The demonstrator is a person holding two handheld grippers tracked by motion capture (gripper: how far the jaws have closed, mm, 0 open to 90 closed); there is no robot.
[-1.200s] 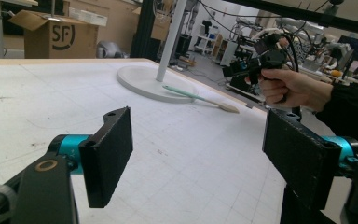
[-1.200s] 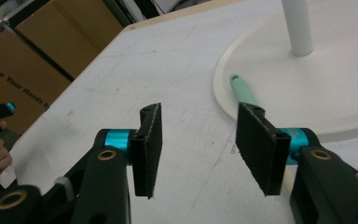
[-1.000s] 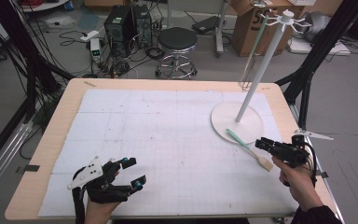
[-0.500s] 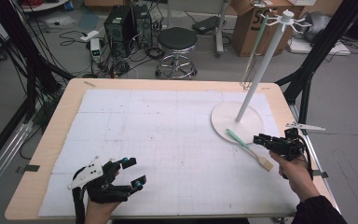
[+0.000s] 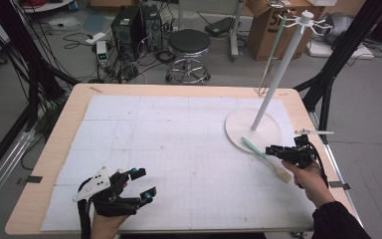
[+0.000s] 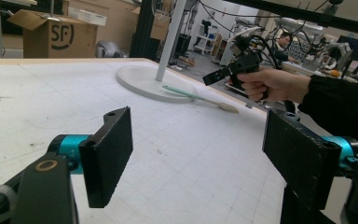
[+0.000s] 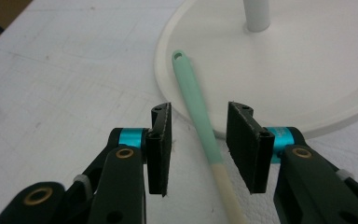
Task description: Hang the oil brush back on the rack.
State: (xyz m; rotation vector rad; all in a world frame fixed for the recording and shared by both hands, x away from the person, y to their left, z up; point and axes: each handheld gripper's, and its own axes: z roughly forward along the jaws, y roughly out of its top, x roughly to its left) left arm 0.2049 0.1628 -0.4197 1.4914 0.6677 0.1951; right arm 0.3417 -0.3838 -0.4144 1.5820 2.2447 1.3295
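A utensil with a mint-green handle [image 5: 256, 152] and a cream head lies slanted, its handle tip resting on the round white base [image 5: 243, 124] of a hook stand. In the right gripper view the handle [image 7: 186, 79] runs between the black jaws of my right gripper [image 7: 200, 119], which have just been closing. A gap shows on both sides, so the pads do not touch it. From above, my right gripper [image 5: 271, 150] sits low over the handle. My left gripper [image 5: 144, 184] rests open at the front left with nothing in it [image 6: 200, 140].
The stand's white pole [image 5: 278, 74] rises at the back right, with a green-handled tool [image 5: 277, 40] and a whisk hanging from its hooks. The table's right edge [image 5: 323, 149] is close to my right hand. A stool [image 5: 189, 47] and a cardboard box [image 5: 268, 25] stand beyond the table.
My right gripper has slid left and down onto the utensil's handle, and its jaws have narrowed around it. The left gripper has stayed where it was.
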